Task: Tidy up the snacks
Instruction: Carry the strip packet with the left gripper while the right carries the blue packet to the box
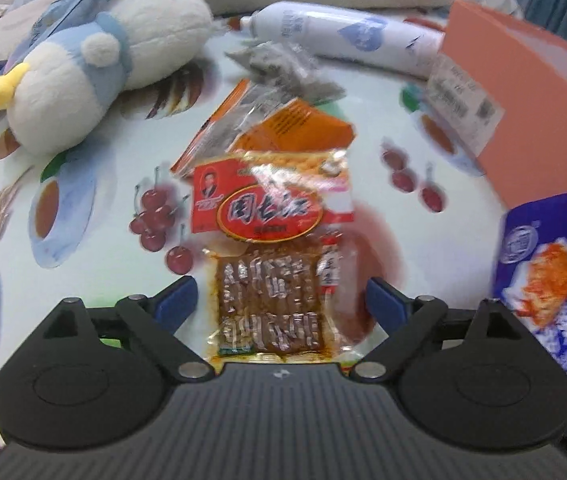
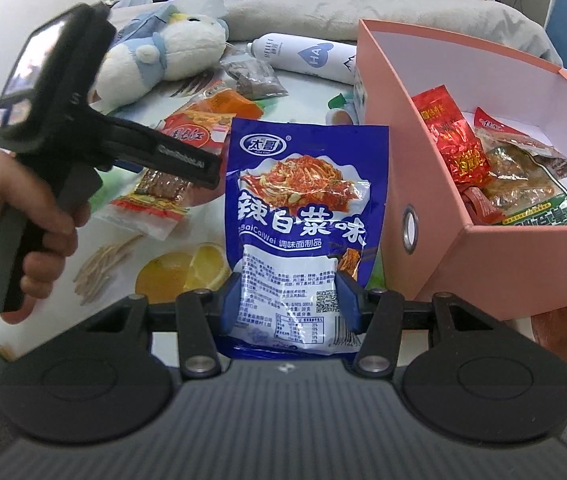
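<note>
The pink box (image 2: 435,216) stands open-topped at the right on the printed tablecloth (image 1: 83,208), with several snack packets already inside. A bare strip of cloth lies between its left wall and the red snack packet (image 1: 271,216). The left gripper (image 1: 283,300) has its jaws spread wide, 1 on each side of that packet, pads clear of it. The packet lies flat, overlapping an orange packet (image 1: 303,128). A plush toy (image 1: 95,68), a white bottle (image 1: 343,36) and a grey sachet (image 1: 283,64) crowd the far side. The right gripper (image 2: 289,304) is clamped on the blue snack bag (image 2: 303,208), held upright beside the box.
</note>
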Action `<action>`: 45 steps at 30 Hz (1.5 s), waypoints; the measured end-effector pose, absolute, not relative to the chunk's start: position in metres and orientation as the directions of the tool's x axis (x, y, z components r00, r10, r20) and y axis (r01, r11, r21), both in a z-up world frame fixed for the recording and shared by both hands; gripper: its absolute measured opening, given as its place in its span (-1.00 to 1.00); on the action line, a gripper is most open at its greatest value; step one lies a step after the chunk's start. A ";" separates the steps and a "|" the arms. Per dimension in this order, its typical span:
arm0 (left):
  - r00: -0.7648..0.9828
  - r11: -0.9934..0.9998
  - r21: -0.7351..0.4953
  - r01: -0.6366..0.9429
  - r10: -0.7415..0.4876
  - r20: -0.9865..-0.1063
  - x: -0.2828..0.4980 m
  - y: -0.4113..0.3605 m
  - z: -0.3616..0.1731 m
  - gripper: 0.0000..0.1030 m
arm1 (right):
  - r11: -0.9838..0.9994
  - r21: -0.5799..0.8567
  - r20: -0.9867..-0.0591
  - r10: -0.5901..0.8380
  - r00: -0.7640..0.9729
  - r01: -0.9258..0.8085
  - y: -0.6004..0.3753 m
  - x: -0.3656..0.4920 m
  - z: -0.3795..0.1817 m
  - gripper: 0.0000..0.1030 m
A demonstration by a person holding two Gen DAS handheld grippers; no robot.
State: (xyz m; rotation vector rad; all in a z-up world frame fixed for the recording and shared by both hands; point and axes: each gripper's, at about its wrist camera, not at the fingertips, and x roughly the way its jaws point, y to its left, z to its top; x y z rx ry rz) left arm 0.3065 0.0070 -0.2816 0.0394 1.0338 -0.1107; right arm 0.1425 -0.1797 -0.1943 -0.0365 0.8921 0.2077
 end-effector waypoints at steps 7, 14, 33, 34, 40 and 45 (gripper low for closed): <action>0.531 0.996 -0.010 0.088 -0.056 -0.845 0.303 0.010 -0.280 0.47 | 0.979 0.064 -0.775 0.172 0.608 -0.196 -0.180 0.144 -0.195 0.02; 0.528 0.997 -0.014 0.072 -0.050 -0.848 0.295 0.017 -0.274 0.13 | 0.977 0.066 -0.771 0.178 0.611 -0.201 -0.180 0.142 -0.194 0.02; 0.588 0.988 -0.153 -0.013 -0.116 -0.800 0.253 0.044 -0.203 0.11 | 0.968 0.072 -0.735 0.213 0.643 -0.239 -0.177 0.150 -0.165 0.02; 0.601 0.987 -0.159 -0.014 -0.118 -0.791 0.252 0.045 -0.194 0.11 | 0.967 0.078 -0.728 0.222 0.649 -0.243 -0.177 0.152 -0.159 0.02; 0.666 0.977 -0.214 -0.012 -0.152 -0.730 0.251 0.048 -0.142 0.12 | 0.960 0.079 -0.673 0.250 0.696 -0.268 -0.179 0.164 -0.122 0.02; 0.698 0.977 -0.213 0.022 -0.168 -0.696 0.258 0.043 -0.110 0.12 | 0.957 0.044 -0.619 0.250 0.745 -0.285 -0.184 0.175 -0.089 0.02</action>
